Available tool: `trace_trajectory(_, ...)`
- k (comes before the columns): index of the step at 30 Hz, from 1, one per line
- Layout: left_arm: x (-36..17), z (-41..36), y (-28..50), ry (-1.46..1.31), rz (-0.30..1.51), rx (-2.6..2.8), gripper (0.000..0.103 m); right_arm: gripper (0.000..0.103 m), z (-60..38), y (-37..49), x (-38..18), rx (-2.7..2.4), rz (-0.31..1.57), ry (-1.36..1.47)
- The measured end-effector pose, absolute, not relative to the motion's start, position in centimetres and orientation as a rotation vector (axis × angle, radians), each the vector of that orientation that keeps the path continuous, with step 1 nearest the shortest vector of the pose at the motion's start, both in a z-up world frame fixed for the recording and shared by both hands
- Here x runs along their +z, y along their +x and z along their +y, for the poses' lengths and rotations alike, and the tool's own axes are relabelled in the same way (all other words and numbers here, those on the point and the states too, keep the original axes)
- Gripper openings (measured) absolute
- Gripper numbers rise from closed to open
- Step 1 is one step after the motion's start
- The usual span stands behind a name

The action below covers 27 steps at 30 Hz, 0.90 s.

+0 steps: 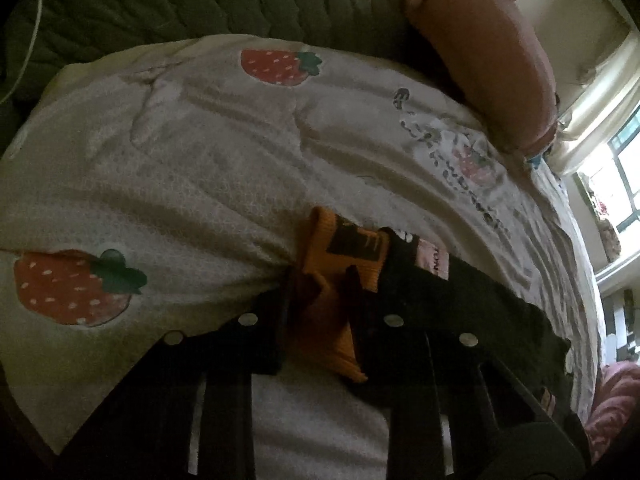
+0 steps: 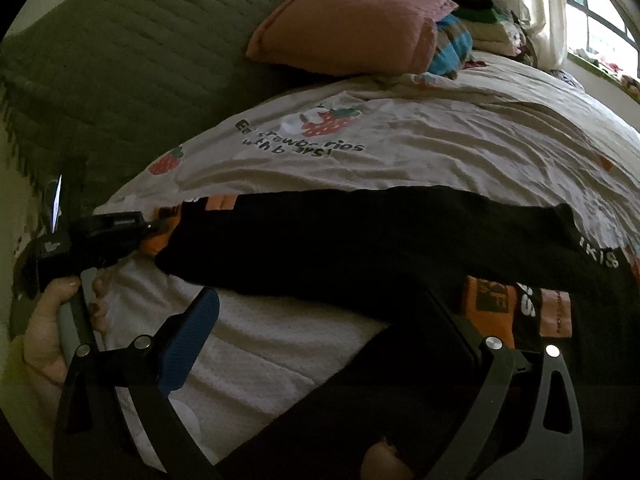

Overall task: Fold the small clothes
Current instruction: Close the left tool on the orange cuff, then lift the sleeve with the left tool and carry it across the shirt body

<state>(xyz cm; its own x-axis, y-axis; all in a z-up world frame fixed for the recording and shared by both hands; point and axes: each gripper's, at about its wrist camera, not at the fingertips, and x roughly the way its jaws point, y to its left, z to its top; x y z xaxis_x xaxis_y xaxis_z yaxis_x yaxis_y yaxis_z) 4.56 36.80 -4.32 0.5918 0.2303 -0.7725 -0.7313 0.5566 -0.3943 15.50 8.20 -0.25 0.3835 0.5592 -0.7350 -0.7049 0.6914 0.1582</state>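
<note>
Left hand-held gripper [image 1: 320, 292] pinching orange cuff [image 1: 340, 256] of black garment [image 2: 360, 240] on bed [image 2: 440, 140]; right hand-held gripper [image 2: 332, 320] spread above it. Risks thin grip slipping when lifted.

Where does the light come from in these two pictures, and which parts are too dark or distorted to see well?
Left wrist view: daylight enters from the window at the right, which is overexposed; the left hand-held gripper on the orange cuff is in deep shadow. Right wrist view: window at upper right, black garment without detail. Both views bend strongly, with dark corners.
</note>
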Motion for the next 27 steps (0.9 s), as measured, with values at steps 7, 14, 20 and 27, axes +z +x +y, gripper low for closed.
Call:
trace_trajectory(7,-2.4,35.8,3.2,-0.78,0.616,0.568,0.004,0.098,5.5,15.7,0.0,0.769,0.858,-0.139)
trace_trajectory(14,-0.2,34.0,3.3,-0.729,0.574,0.518,0.001,0.098,2.7,16.2,0.7,0.727,0.861,-0.083)
trace_trajectory(20,0.9,32.7,3.4,-0.73,0.562,0.468,0.0,0.098,-0.2,16.9,1.6,0.685,0.844,-0.018)
trace_trajectory(27,2.6,31.2,3.5,-0.723,0.545,0.415,0.0,0.098,-3.0,17.3,2.3,0.659,0.83,0.035)
